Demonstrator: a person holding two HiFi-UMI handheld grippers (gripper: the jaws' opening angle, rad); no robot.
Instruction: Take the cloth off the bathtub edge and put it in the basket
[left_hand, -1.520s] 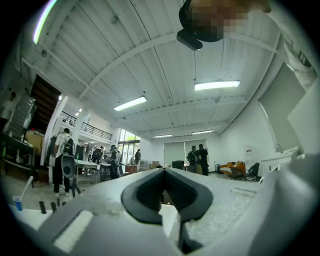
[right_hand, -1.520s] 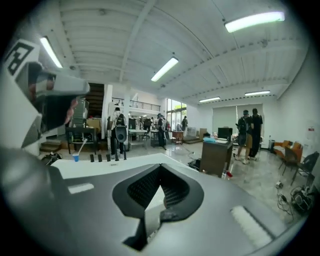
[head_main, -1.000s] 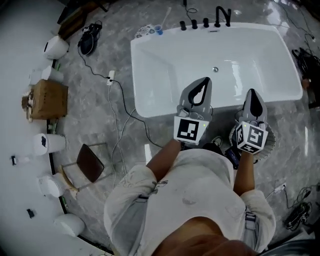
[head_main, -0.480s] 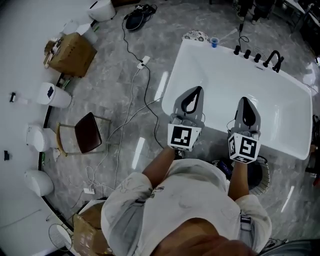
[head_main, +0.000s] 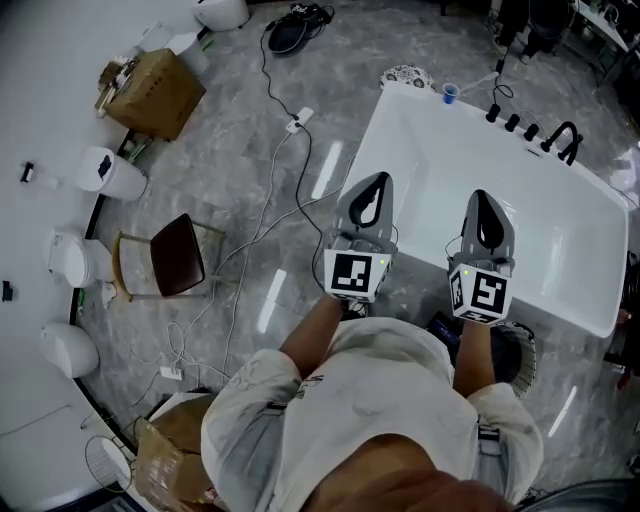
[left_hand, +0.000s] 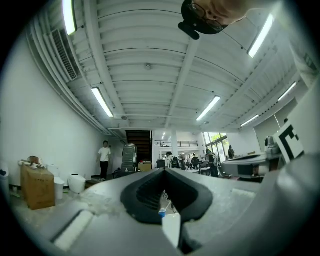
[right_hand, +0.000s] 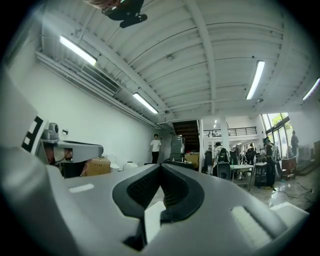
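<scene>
Since a second ago your view has swung left: the bathtub (head_main: 535, 215) has shifted from the middle of the frame to the right and now lies on a diagonal. Both tools have kept level above its near rim.

Head view. You hold the left hand-held gripper (head_main: 377, 180) and the right hand-held gripper (head_main: 481, 197) side by side, well apart, and both point toward the tub. The patterned cloth (head_main: 405, 75) lies at the tub's far left corner, just beside a blue cup (head_main: 450, 93). You cannot tell whether it sits on the rim or just past it. The basket (head_main: 527, 350) stands on the floor at near right, by your right elbow and well apart from the cloth.

Left gripper view. The left hand-held gripper (left_hand: 164, 170) has its jaws closed tip to tip with nothing between them. The blue cup (left_hand: 161, 213) shows through the gap below.

Right gripper view. The right hand-held gripper (right_hand: 160, 165) is likewise fully closed and holds nothing.
</scene>
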